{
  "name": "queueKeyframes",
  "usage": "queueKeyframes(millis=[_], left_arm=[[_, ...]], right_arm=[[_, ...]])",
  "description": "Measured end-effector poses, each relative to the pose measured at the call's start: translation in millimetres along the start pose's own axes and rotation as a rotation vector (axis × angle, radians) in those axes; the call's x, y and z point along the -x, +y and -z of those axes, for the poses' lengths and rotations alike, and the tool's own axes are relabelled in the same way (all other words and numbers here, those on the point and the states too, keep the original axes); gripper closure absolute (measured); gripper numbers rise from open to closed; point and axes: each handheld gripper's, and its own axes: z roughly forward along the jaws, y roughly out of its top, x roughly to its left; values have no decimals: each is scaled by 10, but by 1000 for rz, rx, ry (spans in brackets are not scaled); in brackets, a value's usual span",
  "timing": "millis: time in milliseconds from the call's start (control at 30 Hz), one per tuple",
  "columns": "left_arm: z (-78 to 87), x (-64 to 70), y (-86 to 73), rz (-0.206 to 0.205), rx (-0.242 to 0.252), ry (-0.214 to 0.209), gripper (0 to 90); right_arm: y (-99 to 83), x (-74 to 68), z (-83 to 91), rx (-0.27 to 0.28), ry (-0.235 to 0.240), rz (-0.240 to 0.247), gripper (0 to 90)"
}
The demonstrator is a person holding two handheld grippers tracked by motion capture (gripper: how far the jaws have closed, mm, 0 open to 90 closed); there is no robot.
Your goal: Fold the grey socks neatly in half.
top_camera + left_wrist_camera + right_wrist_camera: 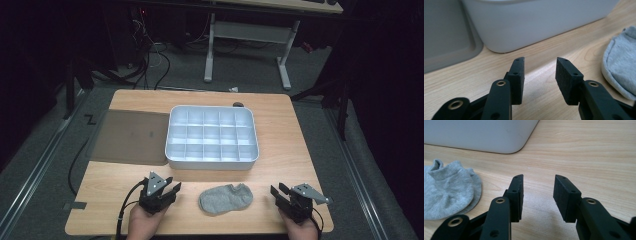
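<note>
A grey ankle sock (226, 198) lies flat on the wooden table near its front edge, midway between my two grippers. It also shows as the sock (621, 67) at the right of the left gripper view and the sock (447, 191) at the left of the right gripper view. My left gripper (170, 186) rests low on the table left of the sock, open, with bare wood between its jaws (540, 66). My right gripper (278, 191) sits right of the sock, open as well (538, 183). A white divided organiser tray (212, 161) stands behind the sock.
A flat grey lid (131, 136) lies left of the tray, touching its side. The tray wall (536, 22) rises close ahead of the left gripper; its corner (481, 135) is ahead of the right one. Bare wood (292, 140) extends right of the tray. A desk frame stands beyond the table.
</note>
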Motion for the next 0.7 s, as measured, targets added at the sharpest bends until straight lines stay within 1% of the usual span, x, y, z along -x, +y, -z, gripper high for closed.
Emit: queueKeyframes(millis=[200,300,400,467,567,633,700], left_arm=[[-9,2,-10,5,-3,-12,588],[-8,5,-10,7,-4,-20,584],[-8,9,-7,6,-5,-23,581],[-12,13,-5,6,-6,-25,580],[-16,22,4,21,-11,-43,571],[-21,49,12,23,-12,-58,566],[-26,79,17,21,-12,-69,560]], right_arm=[[-7,-20,24,6,7,-4,570],[-11,-14,33,6,5,-1,557],[-13,1,41,8,5,-13,548],[-16,9,42,10,6,-10,544],[-21,8,44,14,9,-6,545],[-25,-2,49,18,9,-1,550],[-27,-17,55,22,9,10,592]])
